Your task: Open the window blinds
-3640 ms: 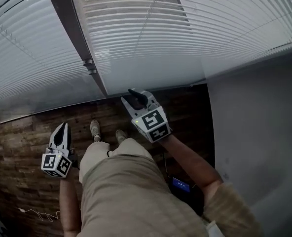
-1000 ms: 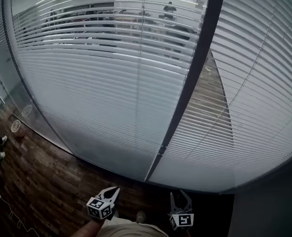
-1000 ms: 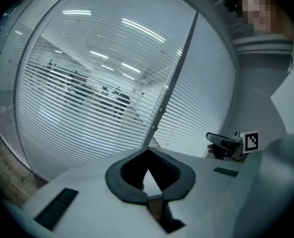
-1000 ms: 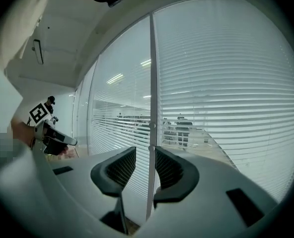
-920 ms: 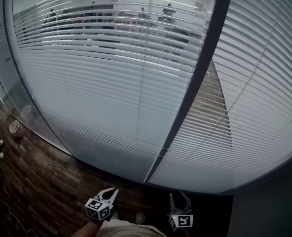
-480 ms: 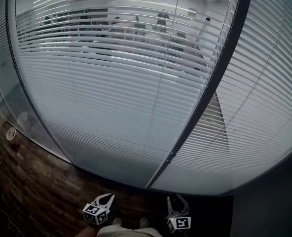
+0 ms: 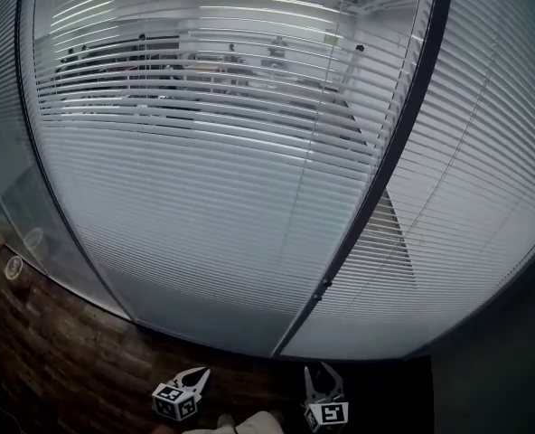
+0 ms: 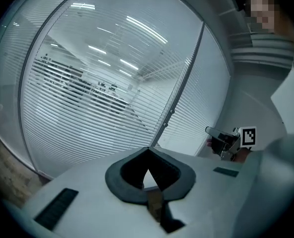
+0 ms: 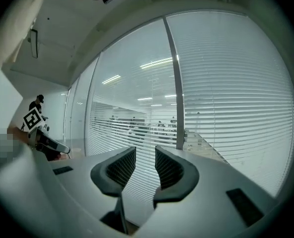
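White slatted blinds [image 7: 204, 197] hang behind glass across almost the whole head view, split by a dark mullion [image 7: 385, 170]; a second panel [image 7: 489, 179] lies right of it. Through the upper slats an office shows. My left gripper [image 7: 195, 375] is low in that view, short of the glass, jaws shut with nothing between them [image 8: 147, 151]. My right gripper [image 7: 322, 371] is beside it, below the mullion's foot, jaws open and empty [image 9: 145, 165]. Each gripper view shows the other: the right gripper [image 8: 230, 140], the left gripper [image 9: 40, 132].
Dark wooden floor [image 7: 51, 351] runs along the foot of the glass. A grey wall [image 7: 511, 369] closes the right side. A small round object [image 7: 14, 267] lies on the floor at far left. The person's trousers [image 7: 249, 420] show at the bottom edge.
The head view has tilted upward, so both grippers sit lower in the frame and more of the upper blinds and ceiling lights show. Both jaws stand as before.
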`<state>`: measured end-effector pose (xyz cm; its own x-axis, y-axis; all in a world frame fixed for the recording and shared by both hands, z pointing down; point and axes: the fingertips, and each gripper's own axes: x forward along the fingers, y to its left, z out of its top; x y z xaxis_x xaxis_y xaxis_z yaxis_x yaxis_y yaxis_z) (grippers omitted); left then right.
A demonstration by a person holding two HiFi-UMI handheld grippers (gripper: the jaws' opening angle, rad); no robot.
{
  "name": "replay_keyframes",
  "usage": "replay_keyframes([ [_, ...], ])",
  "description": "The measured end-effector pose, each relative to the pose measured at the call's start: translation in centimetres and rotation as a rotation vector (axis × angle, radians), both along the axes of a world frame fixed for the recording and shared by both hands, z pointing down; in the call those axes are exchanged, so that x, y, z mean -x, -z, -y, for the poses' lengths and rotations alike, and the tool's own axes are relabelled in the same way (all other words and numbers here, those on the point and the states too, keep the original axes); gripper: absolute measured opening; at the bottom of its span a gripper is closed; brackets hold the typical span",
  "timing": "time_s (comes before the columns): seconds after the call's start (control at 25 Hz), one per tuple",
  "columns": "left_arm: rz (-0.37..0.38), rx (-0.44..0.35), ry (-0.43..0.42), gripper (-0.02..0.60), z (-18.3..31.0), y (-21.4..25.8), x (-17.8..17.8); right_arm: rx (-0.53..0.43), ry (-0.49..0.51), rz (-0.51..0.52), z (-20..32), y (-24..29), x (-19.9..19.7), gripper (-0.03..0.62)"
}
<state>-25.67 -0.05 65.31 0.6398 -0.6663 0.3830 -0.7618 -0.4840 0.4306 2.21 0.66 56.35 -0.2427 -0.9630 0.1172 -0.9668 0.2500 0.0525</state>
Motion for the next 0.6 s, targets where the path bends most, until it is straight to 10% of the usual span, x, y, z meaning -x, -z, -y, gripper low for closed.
replay_keyframes([
  [0.6,-0.018,0.002,0.037,0.006,-3.8,0.8,2.1,0.022,0.012,-0.020,-3.4,1.3,1.2,0.126],
])
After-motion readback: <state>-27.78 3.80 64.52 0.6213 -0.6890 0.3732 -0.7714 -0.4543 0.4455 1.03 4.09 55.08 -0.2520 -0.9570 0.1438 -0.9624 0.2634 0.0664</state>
